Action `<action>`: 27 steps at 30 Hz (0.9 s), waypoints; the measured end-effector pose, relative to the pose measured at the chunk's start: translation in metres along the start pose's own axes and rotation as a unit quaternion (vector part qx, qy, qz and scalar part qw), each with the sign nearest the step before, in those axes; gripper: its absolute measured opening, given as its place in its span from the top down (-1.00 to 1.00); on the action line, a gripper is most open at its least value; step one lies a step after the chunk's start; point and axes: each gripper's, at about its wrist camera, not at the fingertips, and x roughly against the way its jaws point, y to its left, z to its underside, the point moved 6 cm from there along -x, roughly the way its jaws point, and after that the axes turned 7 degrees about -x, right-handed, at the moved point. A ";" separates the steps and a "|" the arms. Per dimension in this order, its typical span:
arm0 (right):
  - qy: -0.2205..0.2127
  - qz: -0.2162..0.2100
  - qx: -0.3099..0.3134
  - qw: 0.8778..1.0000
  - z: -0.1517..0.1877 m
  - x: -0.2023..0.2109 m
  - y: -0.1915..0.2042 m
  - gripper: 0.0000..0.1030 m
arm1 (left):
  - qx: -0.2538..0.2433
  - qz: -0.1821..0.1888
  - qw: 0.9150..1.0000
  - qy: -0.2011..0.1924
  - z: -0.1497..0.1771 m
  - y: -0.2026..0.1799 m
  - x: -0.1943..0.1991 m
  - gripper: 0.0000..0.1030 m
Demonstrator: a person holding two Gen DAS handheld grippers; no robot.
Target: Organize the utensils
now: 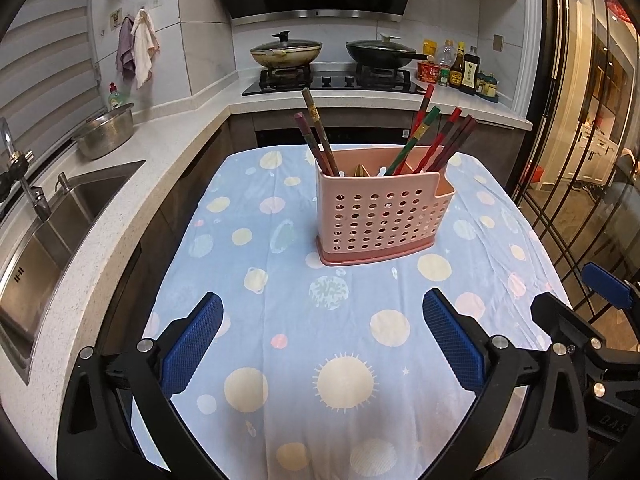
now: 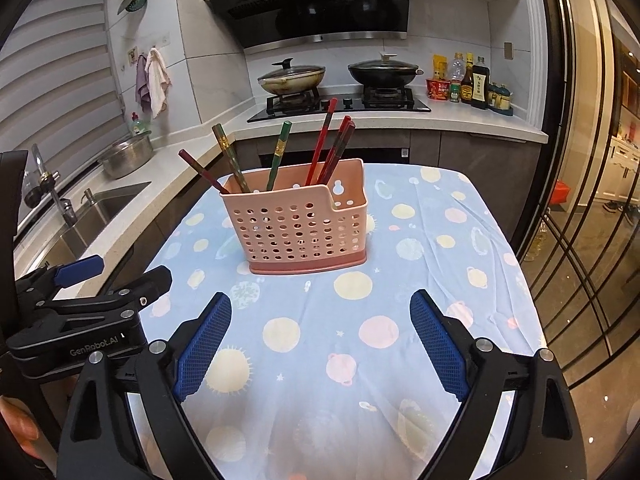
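While both grippers hung low over the near end of the bench, the thing to be dealt with stood ahead of them, well apart from either.

Item: caddy, pink, perforated, on a darker base. It stood upright on the spotted blue cloth near the far middle of the bench, its long side turned roughly across the line of approach, and its lower notched compartment lay at the right end.

Contents: chopsticks, long axes near upright, handles up. One small group leaned leftward at the left end; a larger group fanned up and to the right at the other. Something pale and gold showed between them in the left wrist view; what it was could not be told.

Left gripper: spread wide, nothing between its blue pads, pointing down and forward. The caddy stood ahead of it and slightly to the right.

Right gripper: likewise spread and empty. The caddy stood ahead and a little to the left.

Relation: the caddy lay between the two lines of aim, with neither gripper plainly nearer. By position, the left-leaning sticks suited the left gripper and the right fan the right. No loose utensil showed on the cloth.
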 end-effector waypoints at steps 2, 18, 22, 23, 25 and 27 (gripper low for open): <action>-0.003 0.004 0.000 1.000 0.000 0.001 0.000 -0.69 | 0.001 0.000 1.000 0.002 0.001 0.000 0.000 -0.86; -0.008 0.013 0.001 1.000 0.002 0.002 -0.001 -0.87 | -0.007 -0.009 1.000 0.003 0.004 -0.003 -0.001 -0.86; -0.008 0.014 -0.001 1.000 0.003 0.002 -0.003 -0.87 | -0.005 -0.010 1.000 0.006 0.005 -0.003 -0.002 -0.86; -0.008 0.014 -0.002 1.000 0.003 0.002 -0.003 -0.87 | -0.005 -0.010 1.000 0.006 0.005 -0.003 -0.002 -0.86; -0.006 0.014 -0.001 1.000 0.003 0.001 -0.003 -0.87 | -0.006 -0.010 1.000 0.008 0.006 -0.004 -0.003 -0.86; -0.006 0.014 -0.001 1.000 0.004 0.001 -0.002 -0.87 | -0.006 -0.010 1.000 0.009 0.006 -0.004 -0.003 -0.86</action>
